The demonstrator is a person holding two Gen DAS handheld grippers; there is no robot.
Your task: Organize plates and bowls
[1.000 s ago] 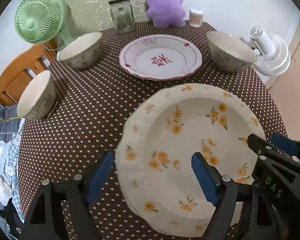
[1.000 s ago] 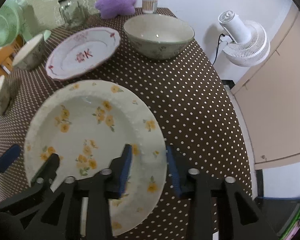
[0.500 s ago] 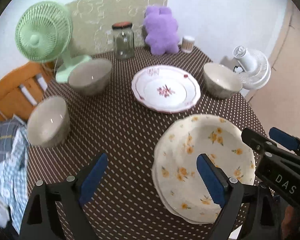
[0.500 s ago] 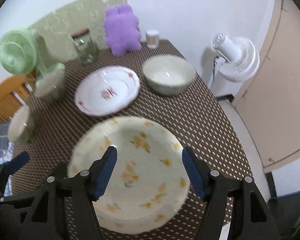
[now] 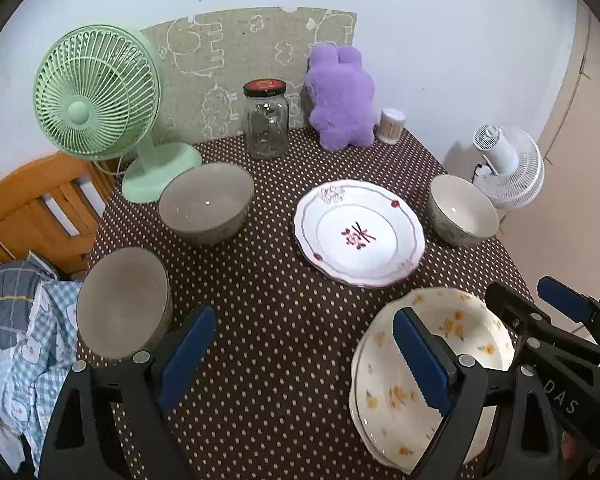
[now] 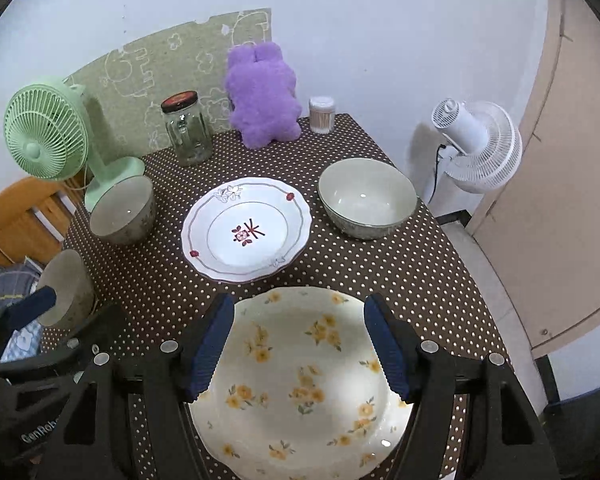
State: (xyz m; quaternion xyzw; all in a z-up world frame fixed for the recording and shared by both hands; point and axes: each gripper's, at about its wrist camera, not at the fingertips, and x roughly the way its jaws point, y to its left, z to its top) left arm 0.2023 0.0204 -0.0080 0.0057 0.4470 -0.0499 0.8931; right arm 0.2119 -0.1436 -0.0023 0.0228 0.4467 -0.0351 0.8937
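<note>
A yellow-flowered plate (image 6: 304, 376) lies at the near edge of the dotted table; it also shows in the left wrist view (image 5: 384, 392), where it looks like two stacked plates. A white plate with a red mark (image 6: 246, 230) (image 5: 358, 232) lies in the middle. Three grey bowls stand around: right (image 6: 366, 202) (image 5: 462, 210), back left (image 5: 206, 202) (image 6: 122, 210), near left (image 5: 120, 306) (image 6: 66, 286). My left gripper (image 5: 304, 354) is open above the table. My right gripper (image 6: 300, 346) is open above the flowered plate. Both hold nothing.
A green fan (image 5: 96, 96), a glass jar (image 5: 266, 120), a purple plush toy (image 5: 340, 98) and a small toothpick pot (image 5: 390, 125) stand along the back edge. A white fan (image 6: 478, 146) stands off the table's right side. A wooden chair (image 5: 32, 208) and checked cloth (image 5: 24, 336) are left.
Both grippers pulled back and up from the flowered plate. The right gripper opened wide and let go of the plate's rim. The plate stays on the table.
</note>
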